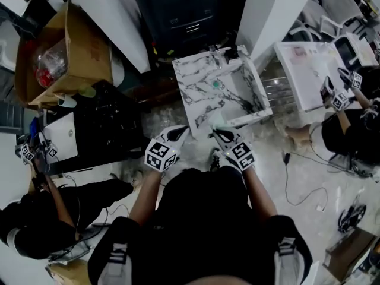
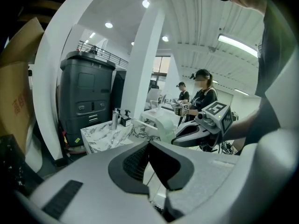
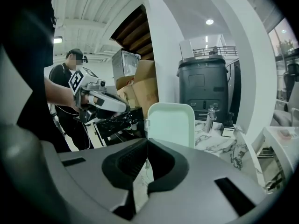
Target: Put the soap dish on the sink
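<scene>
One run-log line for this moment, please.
right claw: shut on pale green rectangular soap dish | left claw: shut, empty | white marble-patterned sink: ahead, dish not yet on it

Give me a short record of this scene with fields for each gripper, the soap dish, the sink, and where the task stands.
left gripper: jaws together, nothing between them
right gripper: shut on the lower edge of the dish
soap dish: pale green, rounded rectangle, standing upright above the right jaws
sink: marble-patterned, ahead of both grippers, faucet at its far side
task status: dish in the right gripper, not yet set on the sink
</scene>
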A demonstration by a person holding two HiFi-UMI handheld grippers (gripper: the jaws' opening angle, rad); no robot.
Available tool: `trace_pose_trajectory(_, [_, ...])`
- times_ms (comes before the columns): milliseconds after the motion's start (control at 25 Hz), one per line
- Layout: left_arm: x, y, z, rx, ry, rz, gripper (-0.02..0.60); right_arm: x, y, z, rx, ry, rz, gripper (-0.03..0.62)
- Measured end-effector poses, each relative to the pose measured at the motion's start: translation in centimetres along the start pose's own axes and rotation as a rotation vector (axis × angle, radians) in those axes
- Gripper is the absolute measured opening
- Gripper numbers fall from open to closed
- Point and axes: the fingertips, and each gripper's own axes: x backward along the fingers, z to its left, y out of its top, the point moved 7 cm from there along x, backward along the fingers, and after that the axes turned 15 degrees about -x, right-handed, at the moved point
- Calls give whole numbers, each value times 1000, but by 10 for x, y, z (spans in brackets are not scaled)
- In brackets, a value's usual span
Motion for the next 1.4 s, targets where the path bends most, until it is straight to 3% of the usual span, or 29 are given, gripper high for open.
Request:
trace_pose_trajectory(480, [-10,5,-7,52,99,32,-2,-4,6,-28,26,98,43,-2])
trace_pose_trajectory(960, [-42,13,-19,51,119,29,-2,6,-2,-66,70,129,51,-2])
trace_pose_trajectory(1400, [-45,19,-11,59,159,33,-2,-8,10,-74,88,171,64,-2])
